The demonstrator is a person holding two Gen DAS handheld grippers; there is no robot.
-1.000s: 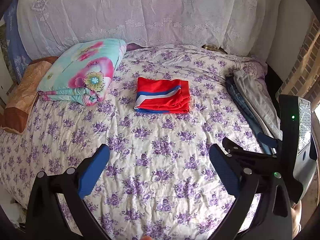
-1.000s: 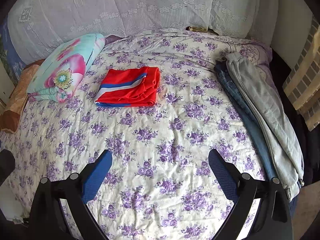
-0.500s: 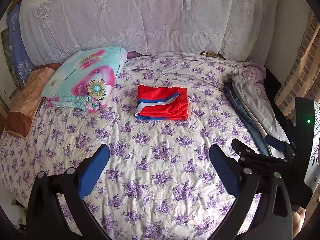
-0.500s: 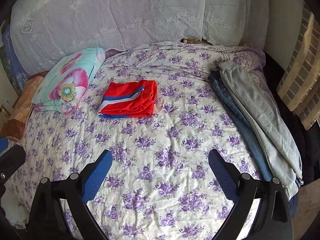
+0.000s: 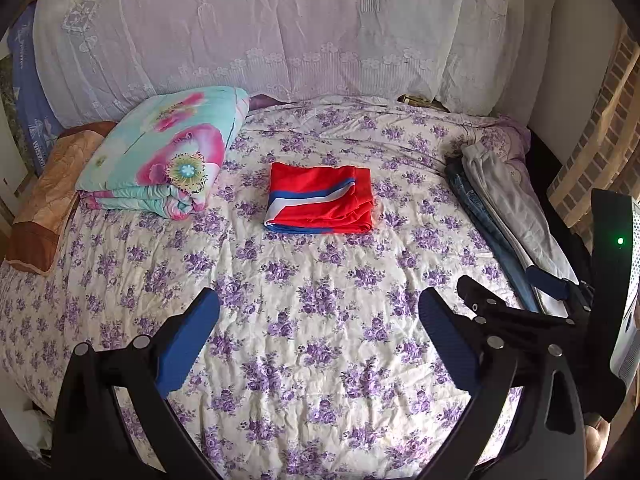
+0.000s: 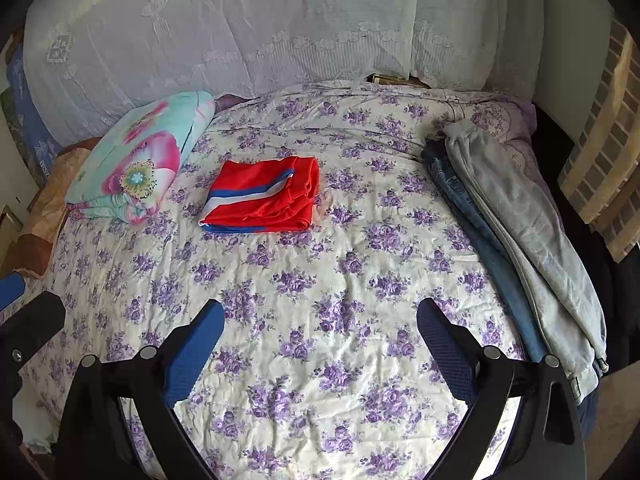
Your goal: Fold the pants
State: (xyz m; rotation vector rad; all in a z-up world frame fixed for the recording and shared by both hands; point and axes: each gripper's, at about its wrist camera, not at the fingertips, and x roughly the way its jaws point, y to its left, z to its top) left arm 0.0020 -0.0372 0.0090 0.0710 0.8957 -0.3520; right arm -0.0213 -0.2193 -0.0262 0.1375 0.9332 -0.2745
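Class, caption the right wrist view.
Open right gripper above the bed; folded red pants, grey pants waiting.

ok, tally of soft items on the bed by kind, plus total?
Pants, unfolded, right edge: 2, grey pants on blue jeans
Folded garment: 1, red folded pants
Folded quilt: 1, floral quilt
Pillow: 1, brown pillow
Total: 5
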